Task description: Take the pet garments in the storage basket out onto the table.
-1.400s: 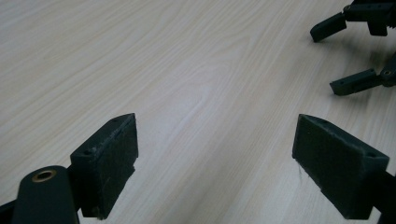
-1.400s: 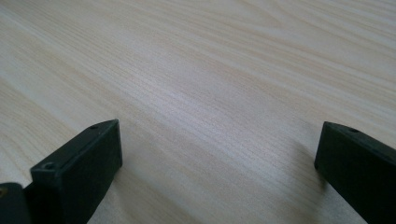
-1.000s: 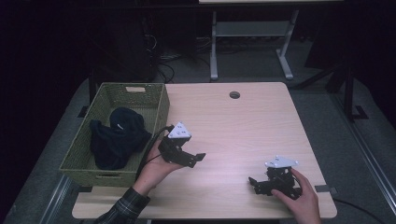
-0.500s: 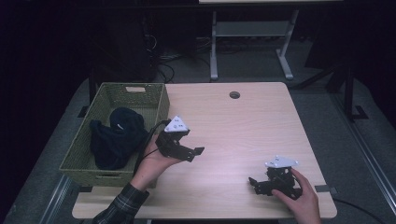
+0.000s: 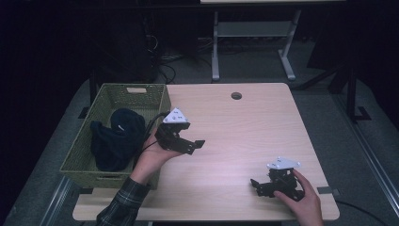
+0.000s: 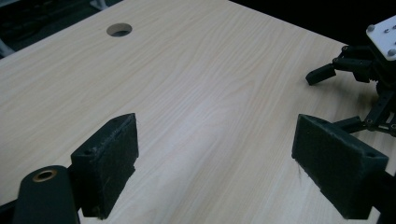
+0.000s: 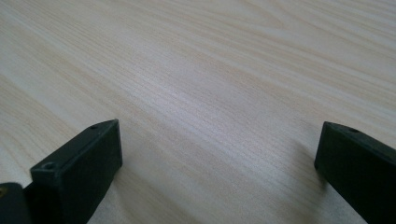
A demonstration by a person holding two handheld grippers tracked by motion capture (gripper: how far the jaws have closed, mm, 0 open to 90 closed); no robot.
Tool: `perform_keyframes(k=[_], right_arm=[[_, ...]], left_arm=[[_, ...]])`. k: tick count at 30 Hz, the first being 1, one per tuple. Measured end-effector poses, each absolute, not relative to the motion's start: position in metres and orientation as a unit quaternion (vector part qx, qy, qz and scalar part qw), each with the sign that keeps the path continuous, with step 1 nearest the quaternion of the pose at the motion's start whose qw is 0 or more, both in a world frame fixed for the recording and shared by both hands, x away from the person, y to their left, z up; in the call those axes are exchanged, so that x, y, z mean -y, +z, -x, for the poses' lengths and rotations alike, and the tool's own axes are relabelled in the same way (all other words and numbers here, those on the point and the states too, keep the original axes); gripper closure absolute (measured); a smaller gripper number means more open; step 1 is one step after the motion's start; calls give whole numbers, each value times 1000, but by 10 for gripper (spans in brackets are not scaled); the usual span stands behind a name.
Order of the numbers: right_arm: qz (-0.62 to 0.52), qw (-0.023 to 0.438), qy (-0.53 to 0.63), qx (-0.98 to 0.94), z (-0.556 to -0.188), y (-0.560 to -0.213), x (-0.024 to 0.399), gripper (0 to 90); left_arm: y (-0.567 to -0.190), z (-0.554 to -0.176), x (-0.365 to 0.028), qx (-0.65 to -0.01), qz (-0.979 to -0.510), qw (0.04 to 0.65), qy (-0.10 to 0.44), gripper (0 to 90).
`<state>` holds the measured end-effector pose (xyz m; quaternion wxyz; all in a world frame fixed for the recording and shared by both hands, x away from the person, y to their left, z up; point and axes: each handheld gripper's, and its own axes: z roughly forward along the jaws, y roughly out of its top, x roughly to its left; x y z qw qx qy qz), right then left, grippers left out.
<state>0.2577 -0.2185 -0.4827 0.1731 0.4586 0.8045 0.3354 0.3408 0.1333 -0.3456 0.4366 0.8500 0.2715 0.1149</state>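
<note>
A person's left hand holds my left gripper (image 5: 194,145) above the table's left part, just right of the green woven basket (image 5: 115,96). Its jaws stand wide apart over bare wood in the left gripper view (image 6: 215,172), with nothing between them. A dark blue cloth (image 5: 115,139) lies bunched inside the basket. My right gripper (image 5: 256,185) rests low near the table's front right, held by the right hand, and is open. In the right gripper view (image 7: 219,163) its jaws are spread over bare tabletop. The right gripper (image 6: 359,70) appears at the far right of the left gripper view.
The light wood table (image 5: 244,127) has a round cable hole (image 5: 236,95) near its far edge. A metal stand (image 5: 251,42) is on the floor behind the table. Cables trail on the dark floor beyond the basket.
My left gripper has risen and moved a little toward the far side, staying beside the basket. The right gripper has not moved.
</note>
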Motion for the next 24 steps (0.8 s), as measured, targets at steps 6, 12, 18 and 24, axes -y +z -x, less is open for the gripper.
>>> perform_keyframes(k=[6,12,18,24], right_arm=[[-458,175,336,-805,-258,-483,219,5],[-457,174,336,-805,-258,-483,219,5],[-457,175,336,-805,-258,-483,219,5],[-457,174,336,-805,-258,-483,219,5]], left_arm=[[-342,-341,-146,-279,-842,444,123,142],[-336,-340,-160,-285,-836,451,131,142],[-331,-339,-172,-288,-832,454,134,142],[-331,-341,-182,-293,-834,448,133,143]])
